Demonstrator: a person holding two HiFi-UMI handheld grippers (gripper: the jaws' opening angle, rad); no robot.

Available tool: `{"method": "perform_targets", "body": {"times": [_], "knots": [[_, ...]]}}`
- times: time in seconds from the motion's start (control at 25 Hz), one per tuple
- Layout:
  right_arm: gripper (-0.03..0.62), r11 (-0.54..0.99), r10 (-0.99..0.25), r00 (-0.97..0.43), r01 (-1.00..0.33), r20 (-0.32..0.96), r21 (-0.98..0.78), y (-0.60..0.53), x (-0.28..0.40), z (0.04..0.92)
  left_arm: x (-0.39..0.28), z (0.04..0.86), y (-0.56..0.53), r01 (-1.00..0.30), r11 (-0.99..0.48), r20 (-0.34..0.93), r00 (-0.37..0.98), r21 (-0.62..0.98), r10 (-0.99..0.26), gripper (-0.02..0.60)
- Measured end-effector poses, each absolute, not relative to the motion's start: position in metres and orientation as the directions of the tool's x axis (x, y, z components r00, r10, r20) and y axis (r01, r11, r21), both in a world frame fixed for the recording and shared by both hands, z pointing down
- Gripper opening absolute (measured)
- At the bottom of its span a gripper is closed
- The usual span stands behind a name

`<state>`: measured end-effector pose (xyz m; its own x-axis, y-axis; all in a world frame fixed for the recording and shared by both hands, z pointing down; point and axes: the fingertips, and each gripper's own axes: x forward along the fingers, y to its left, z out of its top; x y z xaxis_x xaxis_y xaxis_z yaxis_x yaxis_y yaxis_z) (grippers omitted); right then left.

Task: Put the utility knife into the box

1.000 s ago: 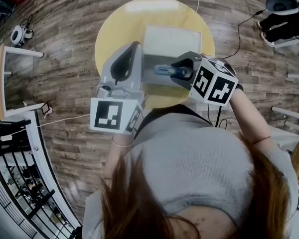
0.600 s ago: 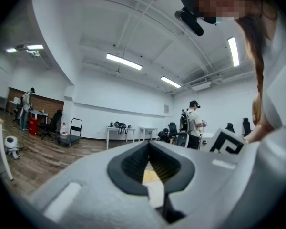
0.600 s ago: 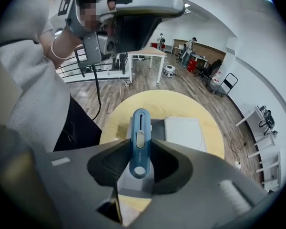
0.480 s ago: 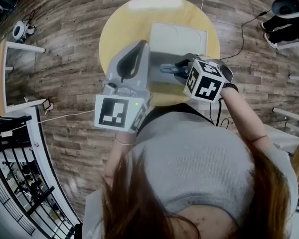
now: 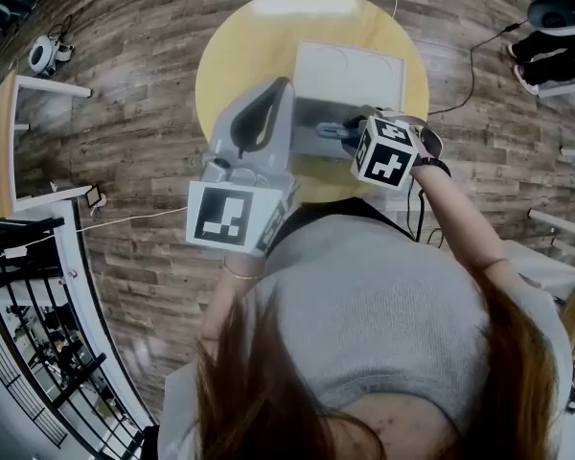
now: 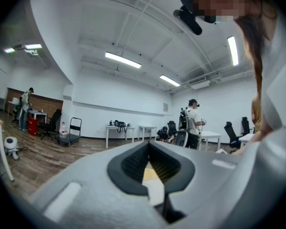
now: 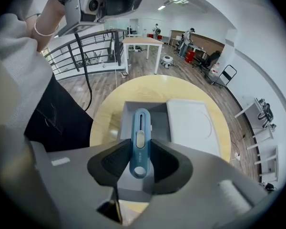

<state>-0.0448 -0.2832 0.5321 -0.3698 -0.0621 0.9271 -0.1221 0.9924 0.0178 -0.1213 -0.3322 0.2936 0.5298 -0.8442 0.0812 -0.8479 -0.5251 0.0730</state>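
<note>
Holding the utility knife (image 7: 139,140) between the closed jaws of your right gripper (image 7: 139,168), you are carrying it above the open grey box (image 7: 128,109) on the round yellow table (image 7: 107,113). The jaws are clamping the blue handle at its ringed end, and the slider end is pointing out over the box interior. Your left gripper (image 6: 148,149) is hanging raised over the near side of the table, its jaws together and gripping nothing.

Progress, as judged: the pickup is done and the knife is sitting over the box, but it is not resting inside. Lowering and releasing are what is left.

Count: you are working with one utility knife, one box, one white lid (image 7: 190,123) lying just beside the box, one table and two grippers. From the head view, the knife (image 5: 328,128) is showing over the box (image 5: 311,113), ahead of the right gripper (image 5: 350,132).
</note>
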Motion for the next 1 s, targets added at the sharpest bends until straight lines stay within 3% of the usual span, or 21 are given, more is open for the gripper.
{"method": "perform_targets", "body": {"times": [1.0], "knots": [[0.132,0.987,-0.053,-0.288,-0.159,0.956,0.007,-0.288,-0.052,0.600,-0.120,0.295,-0.330,-0.850,-0.523,0.093,0.527,0.061,-0.845,-0.005]]}}
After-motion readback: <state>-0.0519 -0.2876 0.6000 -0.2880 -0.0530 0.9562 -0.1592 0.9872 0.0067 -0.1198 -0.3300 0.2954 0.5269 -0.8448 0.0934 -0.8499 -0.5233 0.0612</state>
